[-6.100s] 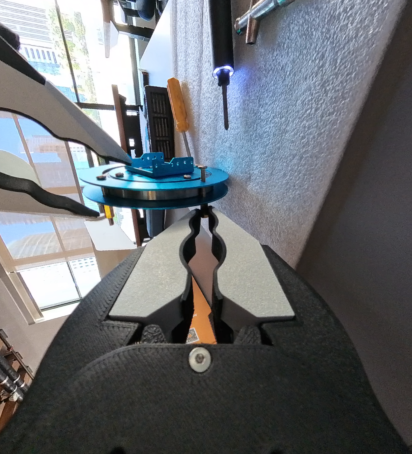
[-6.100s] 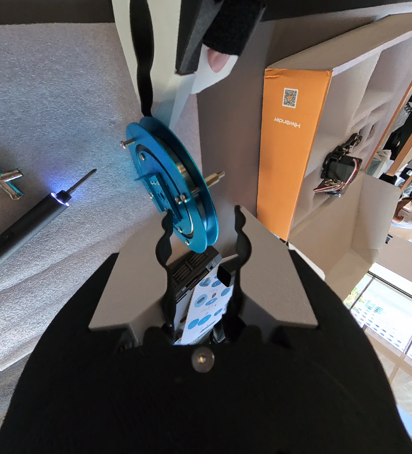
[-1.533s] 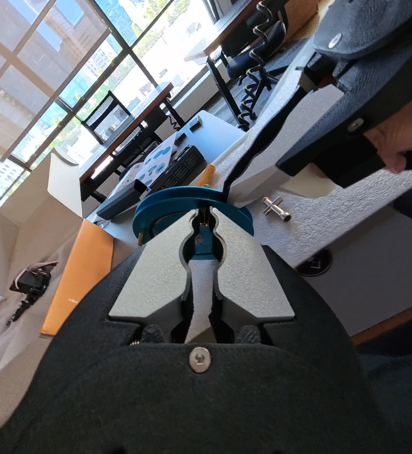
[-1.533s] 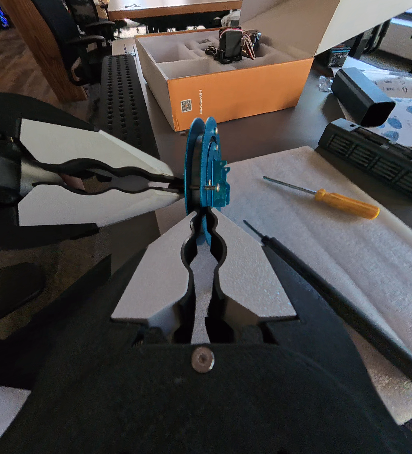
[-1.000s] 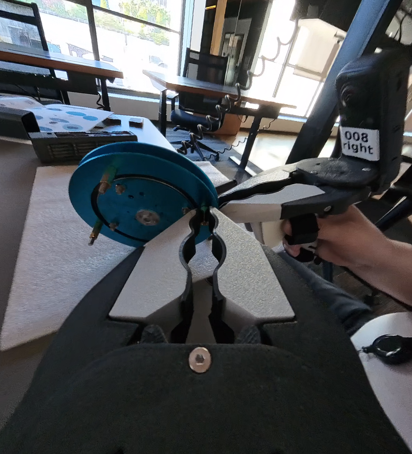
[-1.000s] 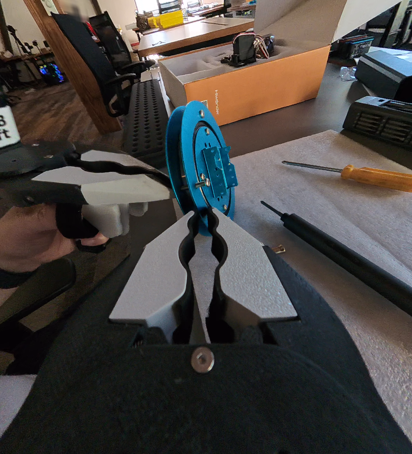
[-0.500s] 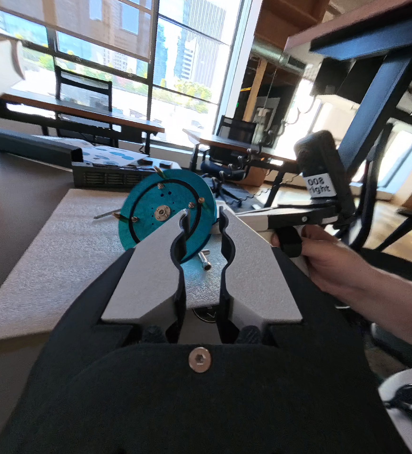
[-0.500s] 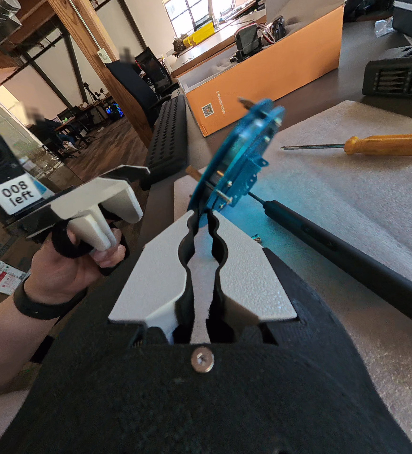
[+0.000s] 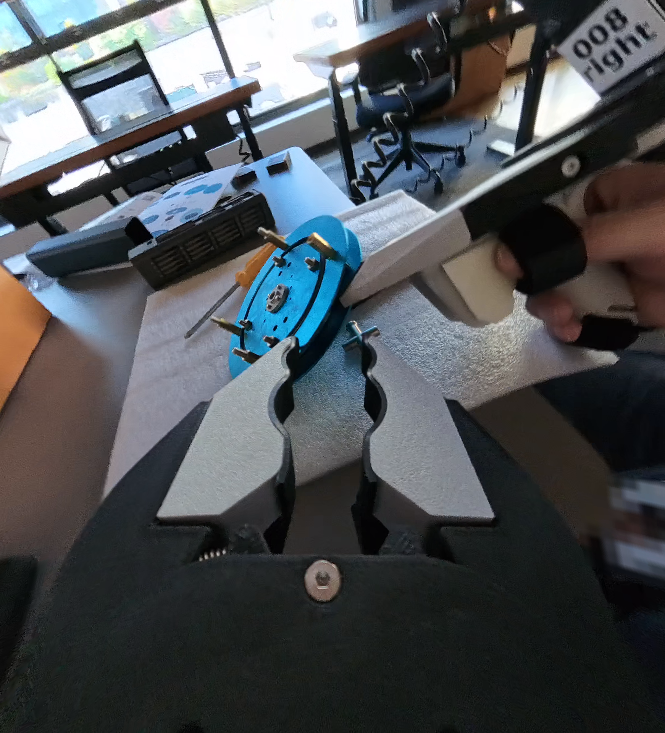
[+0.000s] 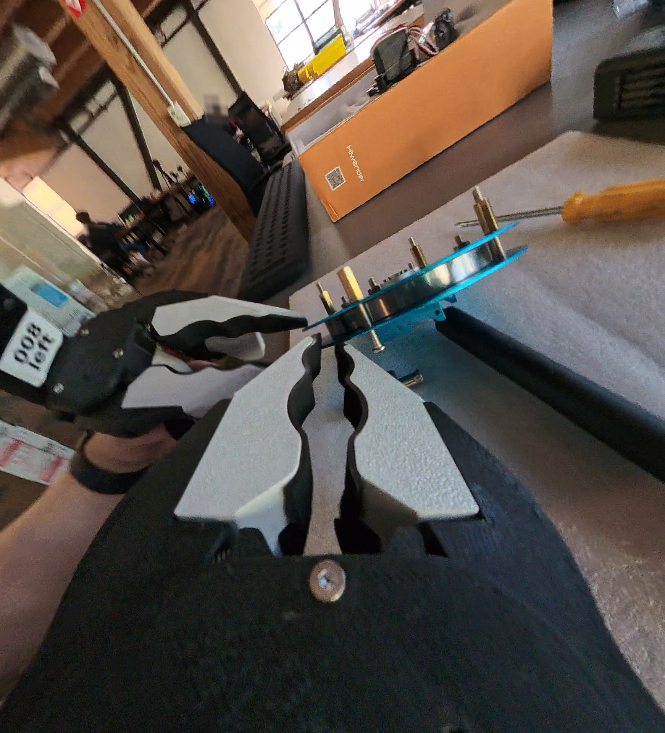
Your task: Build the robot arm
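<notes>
A blue two-plate disc assembly (image 9: 291, 293) with brass standoffs is tilted low over the white foam mat (image 9: 188, 357), standoffs pointing up. My right gripper (image 10: 327, 345) is shut on the rim of its lower plate (image 10: 422, 285); in the left wrist view it reaches in from the right (image 9: 402, 254). My left gripper (image 9: 329, 345) is open and empty just in front of the disc's near edge. In the right wrist view its upper fingertip (image 10: 295, 320) is at the disc's rim; I cannot tell if it touches.
A small cross-shaped key (image 9: 358, 335), an orange-handled screwdriver (image 10: 620, 202), a black electric screwdriver (image 10: 561, 388) and a loose brass part (image 10: 412, 378) lie on the mat. A black bit case (image 9: 204, 238) and an open orange box (image 10: 422, 119) stand behind it. My left and right fingertips are right by each other.
My left gripper let go of the disc and opened wider. The right gripper turned the disc from upright toward flat and brought it down to the mat.
</notes>
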Tool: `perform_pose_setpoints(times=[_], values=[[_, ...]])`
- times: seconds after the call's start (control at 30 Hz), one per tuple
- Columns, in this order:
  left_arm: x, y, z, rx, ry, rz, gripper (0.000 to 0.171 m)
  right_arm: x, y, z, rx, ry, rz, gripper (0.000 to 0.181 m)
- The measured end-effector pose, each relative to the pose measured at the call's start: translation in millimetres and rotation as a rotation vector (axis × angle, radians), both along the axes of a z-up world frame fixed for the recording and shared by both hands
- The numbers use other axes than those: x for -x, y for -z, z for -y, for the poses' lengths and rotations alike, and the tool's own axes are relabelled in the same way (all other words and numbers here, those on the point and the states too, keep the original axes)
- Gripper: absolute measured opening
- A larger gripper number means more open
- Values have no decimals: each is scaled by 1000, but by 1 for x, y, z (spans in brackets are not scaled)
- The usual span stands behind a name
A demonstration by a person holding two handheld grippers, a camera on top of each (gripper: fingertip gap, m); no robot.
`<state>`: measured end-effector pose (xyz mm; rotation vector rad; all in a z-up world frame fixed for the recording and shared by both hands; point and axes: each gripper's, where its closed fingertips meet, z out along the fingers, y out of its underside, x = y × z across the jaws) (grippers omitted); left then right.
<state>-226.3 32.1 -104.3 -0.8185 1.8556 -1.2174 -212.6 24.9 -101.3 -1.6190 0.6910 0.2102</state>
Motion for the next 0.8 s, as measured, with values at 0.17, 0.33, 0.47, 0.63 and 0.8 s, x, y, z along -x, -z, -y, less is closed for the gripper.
perform_pose_setpoints(times=[0.17, 0.33, 0.47, 0.63, 0.8], values=[[-12, 3, -2, -268, 56, 87, 29, -5, 2, 4, -53, 39, -100, 5], [-27, 14, -8, -508, 6, 197, 17, -7, 1, 1, 25, 76, -52, 5], [-27, 8, -18, -460, -121, 198, 14, -6, -12, -11, 80, 90, 1, 7], [-21, 10, -32, -345, -232, 124, 15, 1, -18, -33, 122, 135, 60, 23], [-17, 13, -36, -298, -312, 90, 16, 0, -16, -44, 164, 177, 88, 26]])
